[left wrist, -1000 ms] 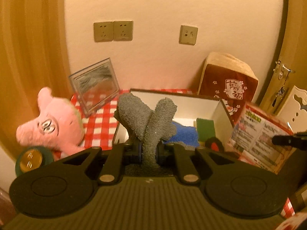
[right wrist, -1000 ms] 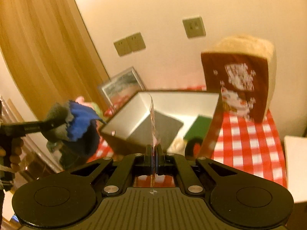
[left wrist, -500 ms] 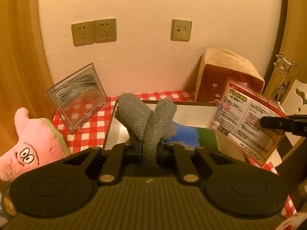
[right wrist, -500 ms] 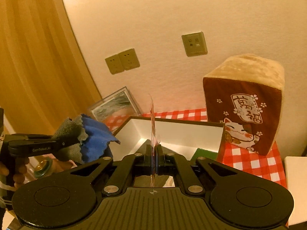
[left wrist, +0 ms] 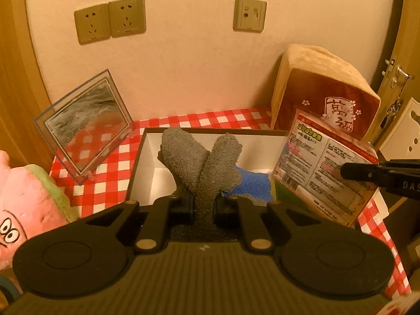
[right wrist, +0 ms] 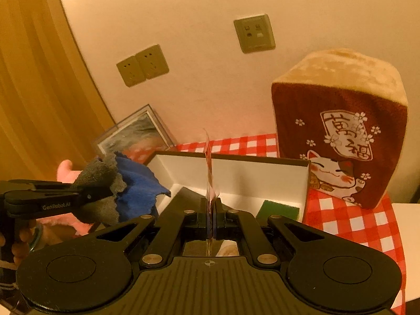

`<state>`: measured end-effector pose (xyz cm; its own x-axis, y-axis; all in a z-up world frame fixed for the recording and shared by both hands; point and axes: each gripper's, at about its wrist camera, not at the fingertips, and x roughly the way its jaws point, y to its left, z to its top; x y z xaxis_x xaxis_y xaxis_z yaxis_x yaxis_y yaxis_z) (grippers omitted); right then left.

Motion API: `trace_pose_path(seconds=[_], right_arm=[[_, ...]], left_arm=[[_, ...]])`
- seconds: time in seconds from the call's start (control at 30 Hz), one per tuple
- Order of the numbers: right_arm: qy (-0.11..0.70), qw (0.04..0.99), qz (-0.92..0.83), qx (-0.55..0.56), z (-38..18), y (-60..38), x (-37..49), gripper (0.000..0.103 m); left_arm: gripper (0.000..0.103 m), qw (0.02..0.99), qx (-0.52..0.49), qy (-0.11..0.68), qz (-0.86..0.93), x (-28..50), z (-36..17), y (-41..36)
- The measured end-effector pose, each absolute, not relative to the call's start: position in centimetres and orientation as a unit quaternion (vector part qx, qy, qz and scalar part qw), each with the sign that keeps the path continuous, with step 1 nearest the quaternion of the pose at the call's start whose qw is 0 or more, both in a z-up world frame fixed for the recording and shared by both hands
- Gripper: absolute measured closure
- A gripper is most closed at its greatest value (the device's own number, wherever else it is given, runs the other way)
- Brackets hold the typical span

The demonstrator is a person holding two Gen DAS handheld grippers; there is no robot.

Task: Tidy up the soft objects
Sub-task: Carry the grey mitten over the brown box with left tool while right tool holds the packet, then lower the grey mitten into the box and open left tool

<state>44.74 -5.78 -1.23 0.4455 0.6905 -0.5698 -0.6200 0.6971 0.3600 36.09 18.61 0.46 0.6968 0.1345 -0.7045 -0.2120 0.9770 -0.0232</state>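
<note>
grey-blue cloth (left wrist: 202, 168) over box (left wrist: 147, 162); packet (left wrist: 323, 168) beside, cushion (left wrist: 325, 92) behind.

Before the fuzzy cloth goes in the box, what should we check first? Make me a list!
1. Left gripper shut on the cloth: ok.
2. Right gripper shut on the flat packet: ok.
3. Cloth above the box: ok.
4. Room left in the box beside the green sponge: ok, white floor shows.
5. Packet clear of the cloth's way down: cannot tell.
6. Mirror out of the way, beside the box: ok.
</note>
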Motion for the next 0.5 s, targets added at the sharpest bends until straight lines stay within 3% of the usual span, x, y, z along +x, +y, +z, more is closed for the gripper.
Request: trace_pose_path(seconds=[0.2,0.3,0.33,0.5], right_arm=[[0.367,0.85,0.374,0.052,-2.3,-5.0,45.9,0.101],[0.37,0.852,0.367,0.052,-2.7,-4.8,46.4,0.101],[0.371,0.852,0.365,0.053,-2.9,-4.8,46.5,0.101],[0.375,0.853,0.357,0.054,-3.4,-4.5,47.1,0.101]], left_arm=[[0.09,0.917,-0.053,0.387,0.086,37.8,-0.7,19.1],[0.077,0.917,-0.056,0.383,0.093,38.3,-1.0,19.3],[0.069,0.917,-0.056,0.383,0.094,38.5,-1.0,19.4],[0.066,0.915,-0.061,0.388,0.094,39.1,-1.2,19.8]])
